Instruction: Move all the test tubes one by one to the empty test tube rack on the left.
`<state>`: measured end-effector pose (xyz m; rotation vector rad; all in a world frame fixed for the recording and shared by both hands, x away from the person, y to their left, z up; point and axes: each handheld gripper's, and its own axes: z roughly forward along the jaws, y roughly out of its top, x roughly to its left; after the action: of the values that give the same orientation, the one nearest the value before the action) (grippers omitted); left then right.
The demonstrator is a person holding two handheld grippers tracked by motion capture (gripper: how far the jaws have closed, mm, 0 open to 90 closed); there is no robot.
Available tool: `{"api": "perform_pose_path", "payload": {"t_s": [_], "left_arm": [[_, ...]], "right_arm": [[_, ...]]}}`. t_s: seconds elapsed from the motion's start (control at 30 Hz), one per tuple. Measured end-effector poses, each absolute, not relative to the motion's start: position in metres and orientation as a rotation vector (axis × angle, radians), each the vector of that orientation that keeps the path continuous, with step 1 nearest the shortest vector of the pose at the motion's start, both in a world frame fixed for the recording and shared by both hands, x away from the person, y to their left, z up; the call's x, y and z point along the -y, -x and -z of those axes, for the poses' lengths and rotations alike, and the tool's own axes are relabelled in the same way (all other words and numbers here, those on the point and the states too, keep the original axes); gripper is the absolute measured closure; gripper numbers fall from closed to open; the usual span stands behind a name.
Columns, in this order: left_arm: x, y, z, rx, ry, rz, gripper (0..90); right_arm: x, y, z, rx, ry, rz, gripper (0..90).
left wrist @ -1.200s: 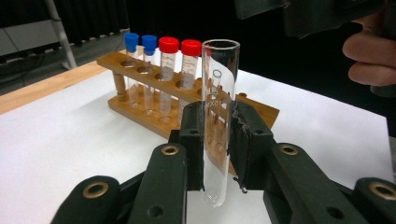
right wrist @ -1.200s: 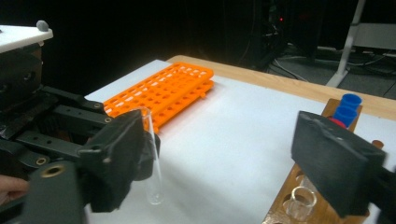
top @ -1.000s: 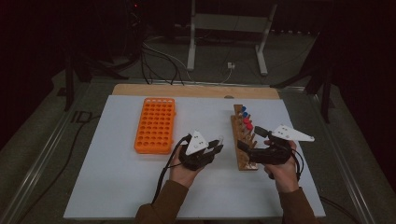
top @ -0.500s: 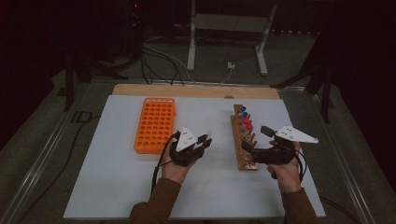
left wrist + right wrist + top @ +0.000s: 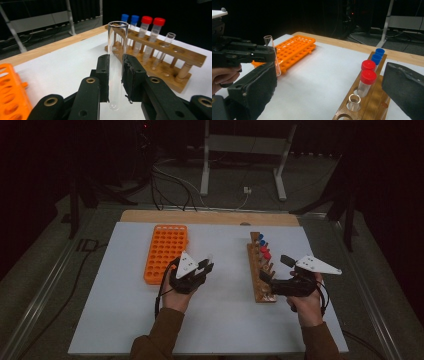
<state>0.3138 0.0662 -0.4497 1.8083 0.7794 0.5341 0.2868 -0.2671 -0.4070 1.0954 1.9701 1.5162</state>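
My left gripper [image 5: 206, 266] is shut on a clear, uncapped glass test tube [image 5: 117, 57], which stands upright between its pads above the white table, right of the orange rack [image 5: 166, 251]. The right gripper view shows that tube [image 5: 277, 68] held beside the orange rack [image 5: 294, 48]. My right gripper [image 5: 276, 268] is open at the near end of the wooden rack [image 5: 260, 270]; its jaws have just been opening and grip nothing. The wooden rack [image 5: 372, 100] holds two blue-capped tubes [image 5: 378, 56], two red-capped tubes [image 5: 368, 75] and one uncapped tube [image 5: 354, 102].
The white board [image 5: 125, 320] lies on a wooden tabletop whose far edge [image 5: 210, 217] shows behind both racks. A metal stand [image 5: 245, 165] and cables sit on the dark floor beyond. Each gripper trails a cable toward the person's sleeves.
The left gripper has carried the tube leftward, away from the wooden rack toward the orange rack. The right hand has stayed put while its jaws widened slightly.
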Motion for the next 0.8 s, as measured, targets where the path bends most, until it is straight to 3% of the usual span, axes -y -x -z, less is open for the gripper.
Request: {"api": "perform_pose_path", "payload": {"t_s": [0.8], "left_arm": [[-0.111, -0.330, 0.460, -0.932, -1.767, -0.662, 76.5]], "right_arm": [[0.268, -0.286, 0.407, -1.965, -1.090, -1.527, 0.5]]}}
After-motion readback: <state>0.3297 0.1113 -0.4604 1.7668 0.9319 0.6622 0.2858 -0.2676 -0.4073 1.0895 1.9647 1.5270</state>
